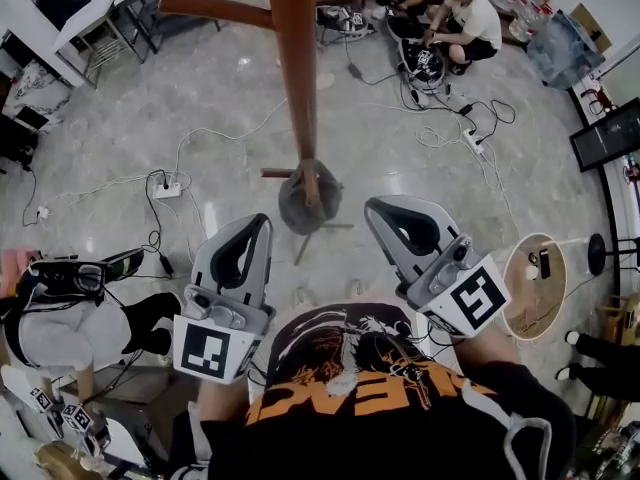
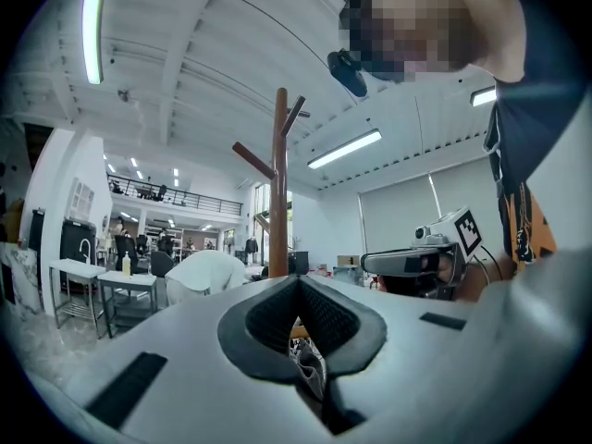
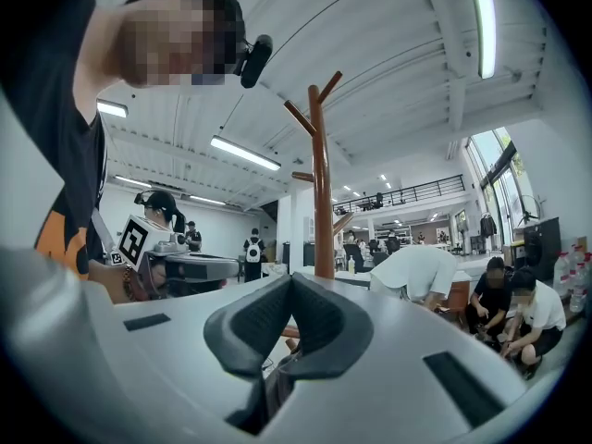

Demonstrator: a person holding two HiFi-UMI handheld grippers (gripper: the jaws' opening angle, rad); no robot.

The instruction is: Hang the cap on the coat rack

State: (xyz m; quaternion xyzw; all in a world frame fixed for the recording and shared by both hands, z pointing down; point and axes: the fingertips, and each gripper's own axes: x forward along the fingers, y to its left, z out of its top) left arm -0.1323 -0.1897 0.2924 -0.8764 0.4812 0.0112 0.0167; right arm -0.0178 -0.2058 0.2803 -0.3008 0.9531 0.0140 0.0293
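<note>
Head view: the cap (image 1: 305, 200) sits on a low peg of the rack (image 1: 295, 58), apparently already hung. My left gripper (image 1: 258, 224) and right gripper (image 1: 378, 210) are both closed and empty. Next I'd just back away.

Open lab hall, cables (image 1: 152, 230) and power strip (image 1: 167, 189) on marble floor (image 1: 400, 158), mezzanine (image 2: 176, 195), ceiling strip lights (image 2: 93, 12)

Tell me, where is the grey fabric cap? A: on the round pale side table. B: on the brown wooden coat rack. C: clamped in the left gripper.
B: the head view shows the grey fabric cap hanging low on the brown wooden coat rack, against its pole.
</note>
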